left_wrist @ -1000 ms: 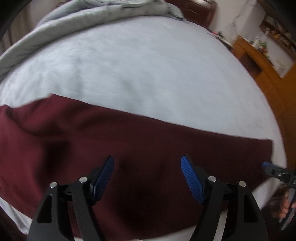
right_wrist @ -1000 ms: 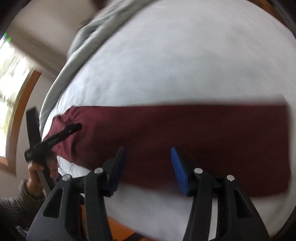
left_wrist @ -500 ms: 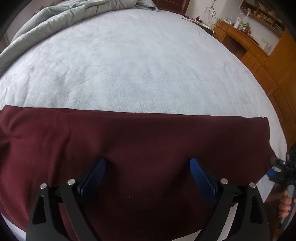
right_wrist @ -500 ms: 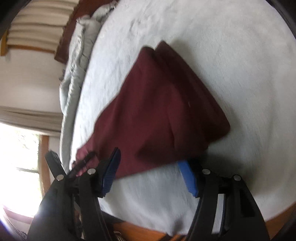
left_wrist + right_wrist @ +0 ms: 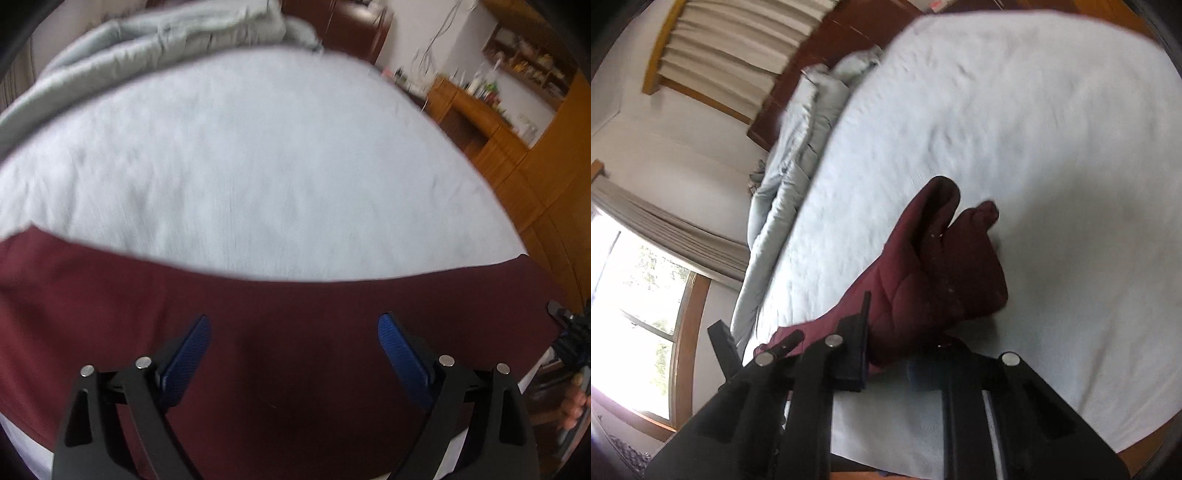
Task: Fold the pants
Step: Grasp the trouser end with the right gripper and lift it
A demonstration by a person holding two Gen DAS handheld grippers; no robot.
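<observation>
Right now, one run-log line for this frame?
step: fold pants | left gripper: open over pants | right gripper: shut on pants end, lifted | surface: bed

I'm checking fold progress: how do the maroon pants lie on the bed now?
Partly folded: the pants are doubled lengthwise into one strip, its end bunched and lifted off the bed.

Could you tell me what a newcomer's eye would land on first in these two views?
The dark maroon pants stand out most, stretched in a band across the near edge of the pale bed. The left gripper hangs wide open just above them. In the right wrist view the right gripper has pinched one end of the pants and the cloth bunches up beyond it, with a rumpled grey quilt along the bed's far side.
</observation>
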